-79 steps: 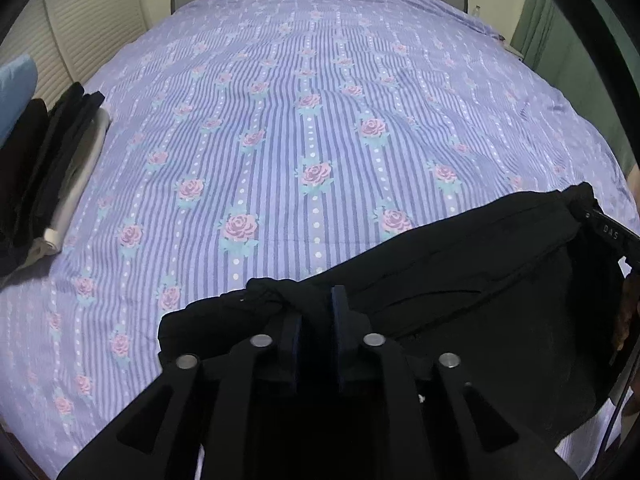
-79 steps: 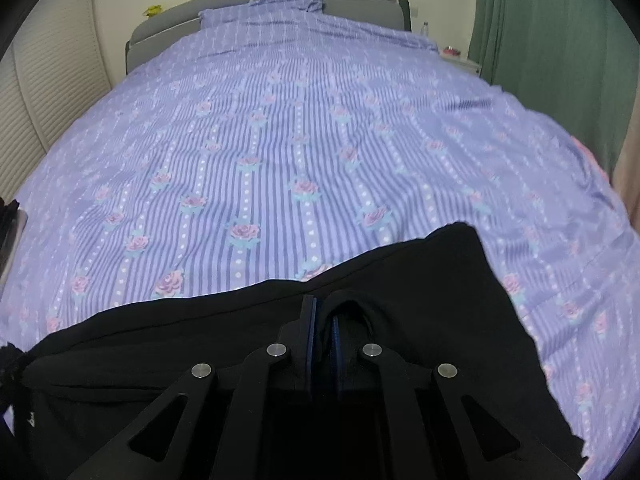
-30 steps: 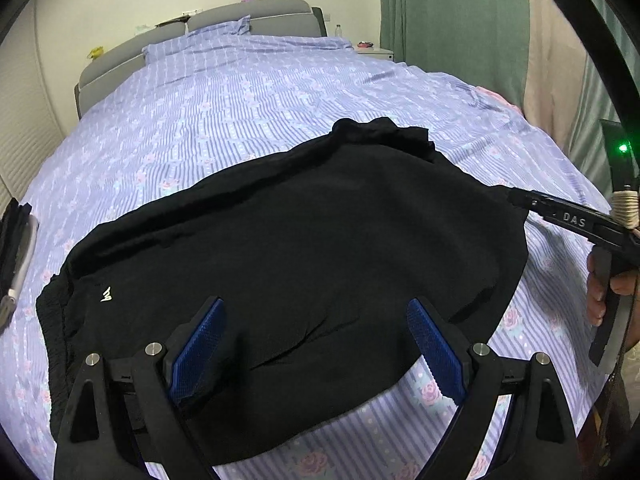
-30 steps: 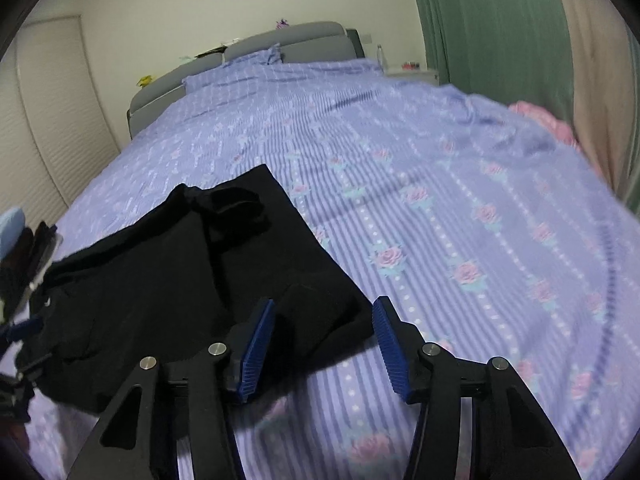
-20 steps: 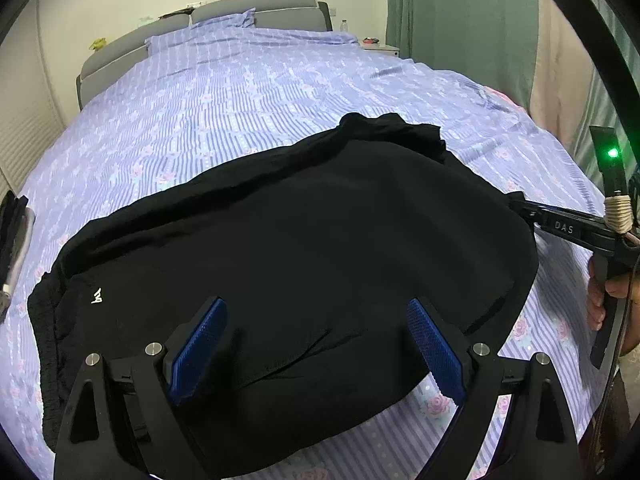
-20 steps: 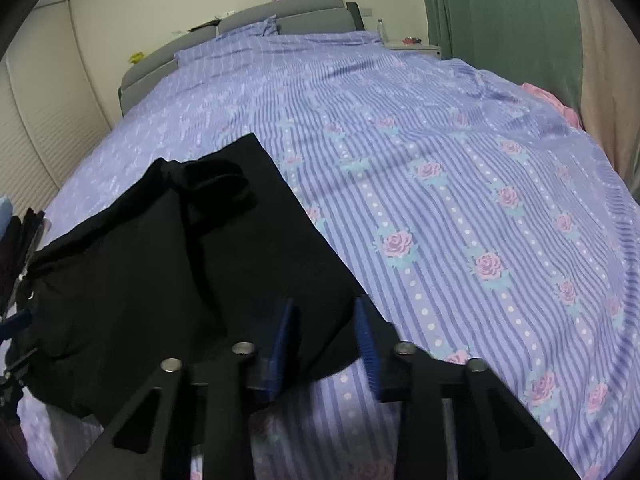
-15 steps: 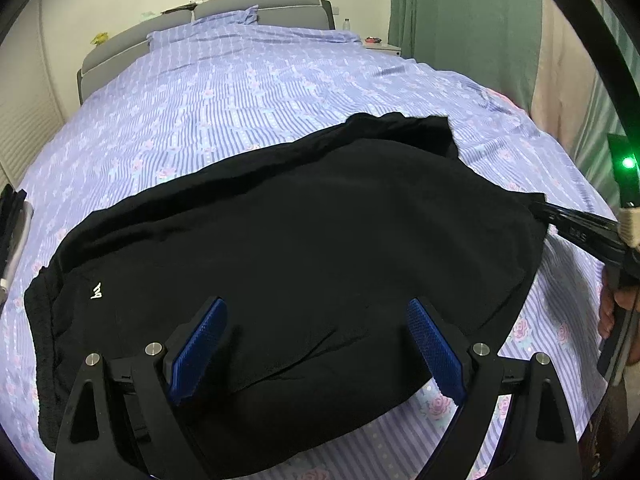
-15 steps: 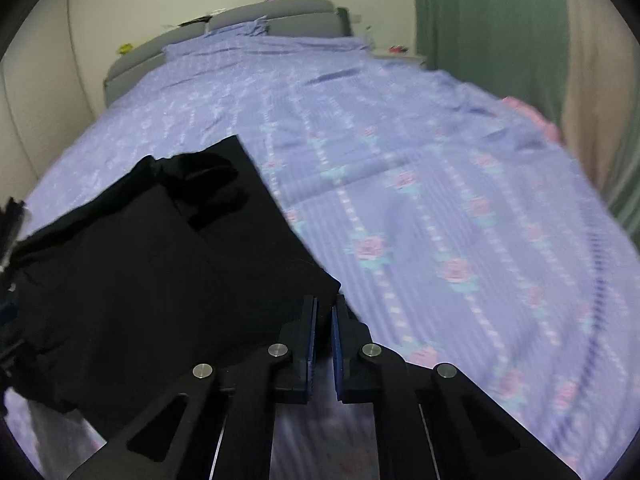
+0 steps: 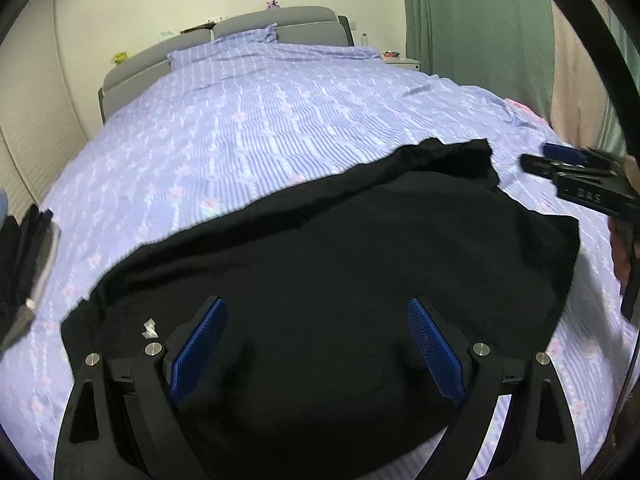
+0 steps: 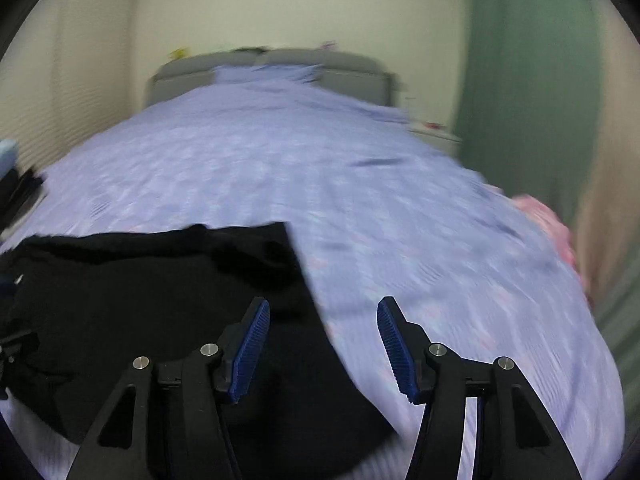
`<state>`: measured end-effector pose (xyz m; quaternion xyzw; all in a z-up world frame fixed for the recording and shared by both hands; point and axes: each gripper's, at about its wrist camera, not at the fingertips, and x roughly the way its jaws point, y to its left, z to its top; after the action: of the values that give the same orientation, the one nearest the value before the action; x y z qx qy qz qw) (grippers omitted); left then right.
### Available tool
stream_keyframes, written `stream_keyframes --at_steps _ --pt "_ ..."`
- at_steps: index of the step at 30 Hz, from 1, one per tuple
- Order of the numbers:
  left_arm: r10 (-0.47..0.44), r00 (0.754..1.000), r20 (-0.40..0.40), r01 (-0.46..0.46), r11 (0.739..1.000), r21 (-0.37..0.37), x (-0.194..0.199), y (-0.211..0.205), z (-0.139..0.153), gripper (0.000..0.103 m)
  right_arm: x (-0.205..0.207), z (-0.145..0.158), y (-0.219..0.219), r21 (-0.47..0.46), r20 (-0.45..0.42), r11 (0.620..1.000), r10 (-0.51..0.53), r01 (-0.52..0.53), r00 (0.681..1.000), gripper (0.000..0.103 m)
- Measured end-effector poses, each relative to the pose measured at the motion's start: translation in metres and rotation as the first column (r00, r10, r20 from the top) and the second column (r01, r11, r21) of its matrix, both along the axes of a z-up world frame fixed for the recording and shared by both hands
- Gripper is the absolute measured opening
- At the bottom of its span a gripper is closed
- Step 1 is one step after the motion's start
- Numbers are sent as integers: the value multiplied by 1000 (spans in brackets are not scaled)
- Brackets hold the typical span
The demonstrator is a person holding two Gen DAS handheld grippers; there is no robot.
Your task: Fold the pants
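Left wrist view: the left gripper [image 9: 316, 346] fills the lower part of the frame with its two blue-padded fingers [image 9: 198, 346] spread wide, nothing between them, poised over the black pants [image 9: 340, 264]. The pants lie folded into a broad dark slab across the lower half of the frame, resting on the purple striped bedspread [image 9: 280, 120], with a small white logo [image 9: 150, 328] showing just left of the left pad. A bunched dark end of the fabric sits at the upper right corner of the slab. At the right edge of the frame the right gripper [image 9: 560, 160] comes in from the side, clear of the pants' edge, and a hand [image 9: 622, 252] holds its body lower down. At the far left edge a stack of dark folded clothes [image 9: 24, 264] lies on the bedspread. A grey headboard [image 9: 256, 36] runs along the top, with a green curtain [image 9: 472, 16] at the upper right. In the right wrist view, which is blurred, the right gripper [image 10: 323, 344] also has its fingers parted and empty; the left pad is over the pants [image 10: 140, 304], which occupy the lower left of the frame, and the right pad is over bare bedspread [image 10: 320, 168]. The pants' right border runs diagonally down between the two pads.
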<state>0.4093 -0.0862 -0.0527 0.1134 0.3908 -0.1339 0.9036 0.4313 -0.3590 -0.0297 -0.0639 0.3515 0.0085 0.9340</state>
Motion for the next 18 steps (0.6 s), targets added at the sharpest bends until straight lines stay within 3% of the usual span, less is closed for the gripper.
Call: stream_keyframes --at_steps 4,7,9,10,11,15,18 --pt "34 999 15 -35 997 75 23 10 1 93 39 -6 25 -135 -72 987 75 -85 995 57" --pt "59 998 9 -60 994 89 45 19 -1 93 63 -16 34 -186 -139 974 106 -131 985 55" --pt "74 997 -10 -73 993 94 60 24 -4 93 74 -22 39 -202 -175 967 123 -158 977 39" --pt "82 997 -15 -80 992 96 65 27 -5 93 82 -25 40 -212 -191 965 114 -154 975 20" --pt "91 996 -16 -89 991 100 68 29 -6 93 89 -26 39 -226 -197 966 84 -128 977 14" --pt "141 990 -17 -138 985 102 78 42 -8 93 118 -17 33 -257 -94 963 -114 87 989 15" --pt "173 984 -41 -169 982 87 81 54 -10 93 134 -15 32 -256 -100 953 -192 161 976 16"
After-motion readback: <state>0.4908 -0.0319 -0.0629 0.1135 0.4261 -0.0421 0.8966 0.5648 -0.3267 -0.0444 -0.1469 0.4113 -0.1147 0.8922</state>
